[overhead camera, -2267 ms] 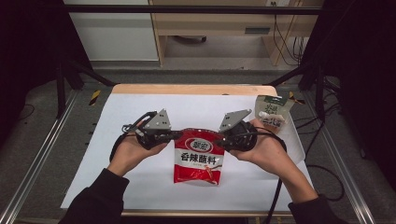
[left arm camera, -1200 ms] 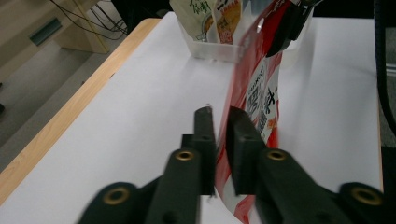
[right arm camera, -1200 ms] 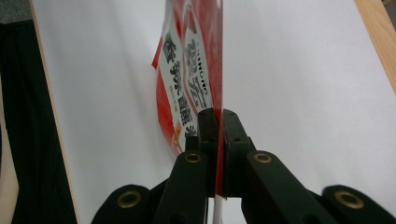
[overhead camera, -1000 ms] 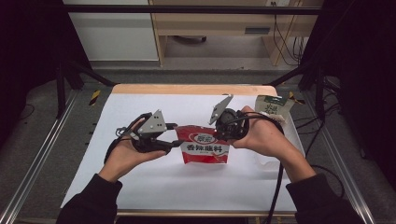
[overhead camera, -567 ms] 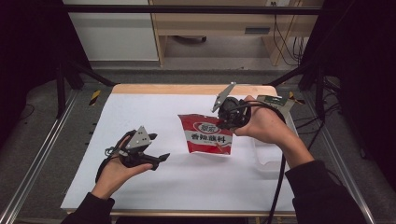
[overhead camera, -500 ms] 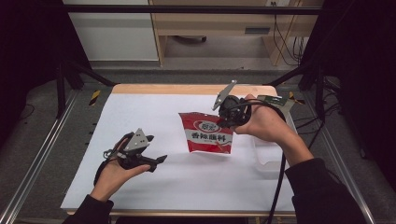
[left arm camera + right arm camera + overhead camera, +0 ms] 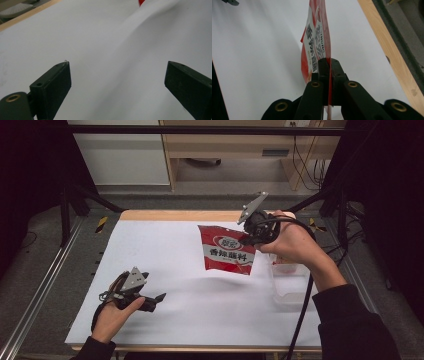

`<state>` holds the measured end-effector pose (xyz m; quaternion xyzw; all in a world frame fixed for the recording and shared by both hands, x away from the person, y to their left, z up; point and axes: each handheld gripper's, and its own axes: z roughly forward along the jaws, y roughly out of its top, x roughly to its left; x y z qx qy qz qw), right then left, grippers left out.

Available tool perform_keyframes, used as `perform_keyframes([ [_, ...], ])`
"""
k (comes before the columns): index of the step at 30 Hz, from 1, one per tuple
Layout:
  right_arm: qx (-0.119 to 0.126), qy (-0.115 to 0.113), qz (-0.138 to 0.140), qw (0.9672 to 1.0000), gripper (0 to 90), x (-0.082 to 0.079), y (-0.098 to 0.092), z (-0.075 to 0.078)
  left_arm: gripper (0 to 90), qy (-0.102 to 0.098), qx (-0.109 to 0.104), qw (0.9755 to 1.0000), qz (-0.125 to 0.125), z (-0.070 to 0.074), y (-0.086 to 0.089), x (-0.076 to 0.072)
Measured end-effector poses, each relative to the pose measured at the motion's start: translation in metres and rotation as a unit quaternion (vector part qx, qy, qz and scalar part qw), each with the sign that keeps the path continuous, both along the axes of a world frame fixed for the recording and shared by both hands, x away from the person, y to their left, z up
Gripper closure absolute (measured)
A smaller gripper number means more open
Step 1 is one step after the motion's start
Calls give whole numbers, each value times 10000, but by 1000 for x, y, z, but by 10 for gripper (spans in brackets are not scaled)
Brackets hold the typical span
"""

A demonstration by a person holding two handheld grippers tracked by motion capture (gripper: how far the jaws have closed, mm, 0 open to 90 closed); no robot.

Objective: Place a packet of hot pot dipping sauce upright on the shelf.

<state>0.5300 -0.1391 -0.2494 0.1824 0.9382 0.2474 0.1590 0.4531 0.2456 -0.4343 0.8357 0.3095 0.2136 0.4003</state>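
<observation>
A red snack packet (image 7: 227,250) with a white label hangs in the air above the white table top, pinched at its right edge by my right gripper (image 7: 248,239). In the right gripper view the black jaws stand pressed together on the packet (image 7: 317,47), which hangs edge-on. My left gripper (image 7: 159,298) rests low near the table's front left, its jaws having just been opening. The left gripper view has its two black fingers (image 7: 53,83) far apart over bare white surface, nothing between them, with a red corner of the packet (image 7: 140,2) at the top edge.
A clear plastic container (image 7: 290,287) stands at the table's right, under my right forearm. The table's wooden far edge (image 7: 175,215) runs along the back. A metal frame rail (image 7: 35,295) borders the left side.
My left gripper let go of the packet, opened, and dropped toward the front left of the table. My right gripper lifted the packet up and to the right.
</observation>
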Motion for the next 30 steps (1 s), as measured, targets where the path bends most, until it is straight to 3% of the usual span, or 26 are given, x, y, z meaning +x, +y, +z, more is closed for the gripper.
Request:
perform_keyframes([
  [2, 37, -62, -38, 10000, 900, -2, -5, 7, 67, 40, -8, 9999, 132, -6, 5, 0],
  [4, 69, -130, -76, 9999, 900, -5, -11, 13, 67, 63, 162, 9997, 190, -11, 10, 1],
  [9, 121, -263, -205, 9994, 900, -14, -29, 27, 66, 119, 83, 9992, 385, -13, 18, 5],
  [15, 205, -359, -331, 9986, 900, -22, -49, 38, 66, 100, 266, 9989, 374, -15, 15, 5],
  [30, 267, -462, -668, 9963, 900, -40, -96, 49, 66, 92, 256, 9987, 438, -15, 18, 6],
])
